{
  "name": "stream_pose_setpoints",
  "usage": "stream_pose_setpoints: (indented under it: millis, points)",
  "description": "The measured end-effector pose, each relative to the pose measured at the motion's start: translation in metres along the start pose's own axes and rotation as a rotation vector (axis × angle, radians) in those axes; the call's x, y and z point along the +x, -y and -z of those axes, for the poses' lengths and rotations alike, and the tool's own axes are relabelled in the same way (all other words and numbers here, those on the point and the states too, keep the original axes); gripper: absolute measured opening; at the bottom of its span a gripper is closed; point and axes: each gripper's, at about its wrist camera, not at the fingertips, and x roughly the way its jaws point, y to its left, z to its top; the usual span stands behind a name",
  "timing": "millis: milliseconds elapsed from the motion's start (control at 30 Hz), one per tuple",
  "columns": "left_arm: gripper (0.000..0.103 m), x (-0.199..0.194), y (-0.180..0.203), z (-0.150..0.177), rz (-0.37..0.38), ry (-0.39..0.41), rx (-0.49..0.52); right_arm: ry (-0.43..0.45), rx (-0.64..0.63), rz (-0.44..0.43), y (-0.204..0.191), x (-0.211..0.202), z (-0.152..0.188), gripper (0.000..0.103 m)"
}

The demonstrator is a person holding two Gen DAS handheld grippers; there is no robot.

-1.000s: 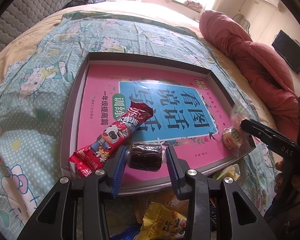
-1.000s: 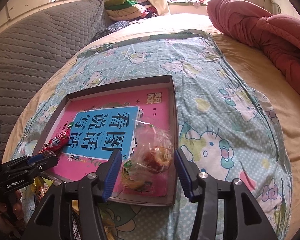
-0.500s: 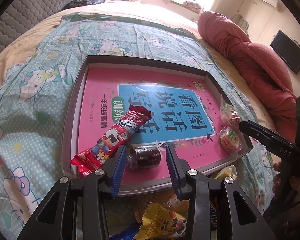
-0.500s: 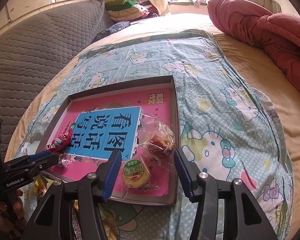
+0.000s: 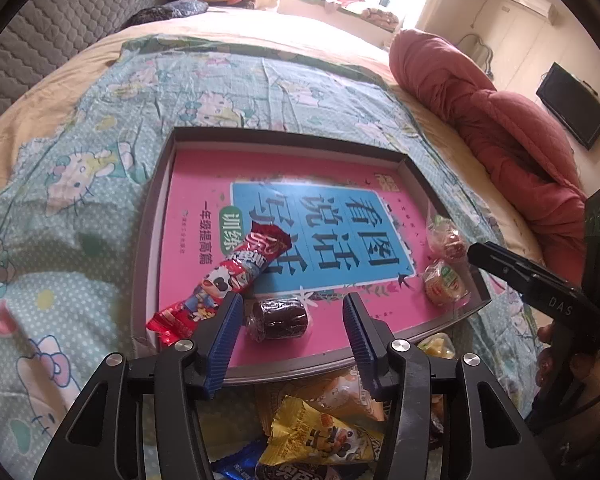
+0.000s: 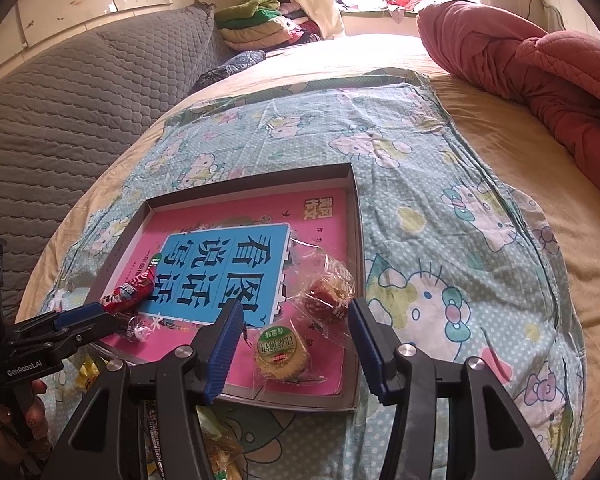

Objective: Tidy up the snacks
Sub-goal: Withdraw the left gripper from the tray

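A grey tray lined with a pink and blue book lies on the patterned bed sheet. A dark chocolate roll rests near the tray's front edge, between the fingers of my left gripper. Those jaws are opening and the pads stand clear of the roll. A red milk-candy bar lies just left of it. In the right wrist view my right gripper hangs open over the tray's right corner. Below it lie a round cake with a green label and a red wrapped pastry, neither touched.
A heap of loose snack packets lies on the sheet in front of the tray. A red quilt is bunched at the right. A grey padded headboard runs along the left, and folded clothes sit at the far end.
My left jaws have spread, letting go of the chocolate roll on the tray. The two wrapped pastries, earlier bunched between the right fingers, now lie apart on the tray.
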Motion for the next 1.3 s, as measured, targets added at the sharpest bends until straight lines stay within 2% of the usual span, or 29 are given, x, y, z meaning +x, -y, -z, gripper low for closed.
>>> stream_pose_setpoints:
  millis: [567, 1300]
  points:
    - [0.065, -0.037, -0.006, -0.004, -0.045, 0.068, -0.008, 0.033, -0.026, -0.03, -0.008, -0.012, -0.002, 0.054]
    - [0.068, -0.075, 0.0, 0.007, -0.105, 0.092, 0.006, 0.097, -0.077, -0.075, -0.023, -0.039, 0.003, 0.054]
